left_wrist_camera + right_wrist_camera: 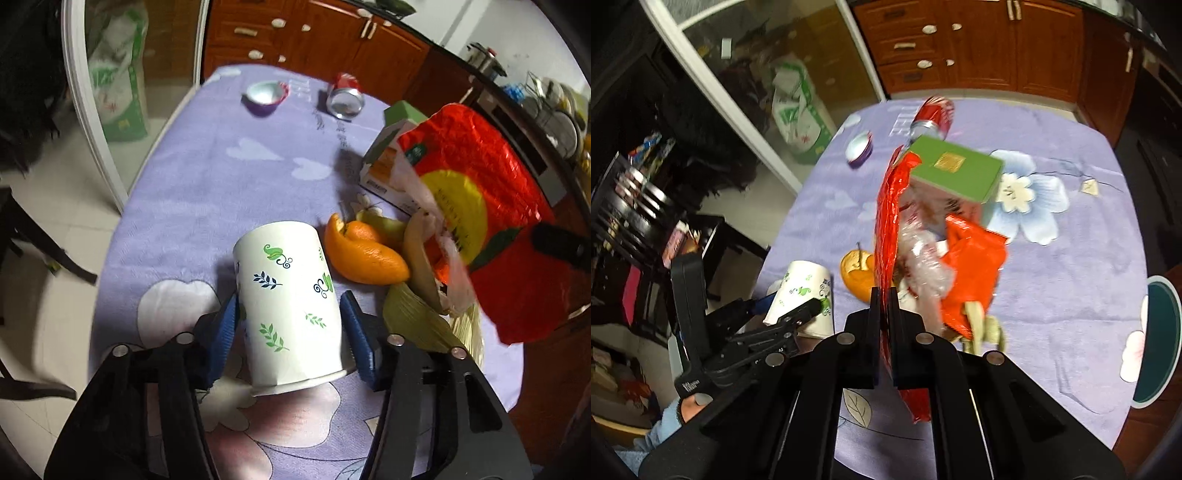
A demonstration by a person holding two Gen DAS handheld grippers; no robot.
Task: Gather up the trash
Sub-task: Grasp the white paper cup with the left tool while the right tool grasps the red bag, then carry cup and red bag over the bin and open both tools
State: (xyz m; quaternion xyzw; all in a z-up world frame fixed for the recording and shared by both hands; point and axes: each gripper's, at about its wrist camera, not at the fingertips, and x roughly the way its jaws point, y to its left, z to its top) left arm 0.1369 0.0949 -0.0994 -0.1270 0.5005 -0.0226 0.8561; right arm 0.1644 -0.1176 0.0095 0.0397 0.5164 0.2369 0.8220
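Note:
A white paper cup (286, 295) with leaf prints lies on its side on the lilac tablecloth (192, 192), base pointing away. My left gripper (291, 297) straddles it, blue pads (227, 328) against both sides. From the right wrist view, that cup (805, 288) sits in the left gripper (790, 301) at lower left. My right gripper (884, 295) is shut on the edge of a crinkled red bag (886, 221), lifted off the table. The same bag (480, 206) hangs at the right of the left wrist view. Clear plastic (923, 258) and an orange-red wrapper (971, 266) hang beside it.
Orange peel (364, 254) and pale husks (417, 321) lie right of the cup. A green-topped box (955, 171), a red can (345, 96) and a small purple tub (264, 96) sit farther back. A dark chair (29, 236) stands left; a teal round object (1160, 336) is right.

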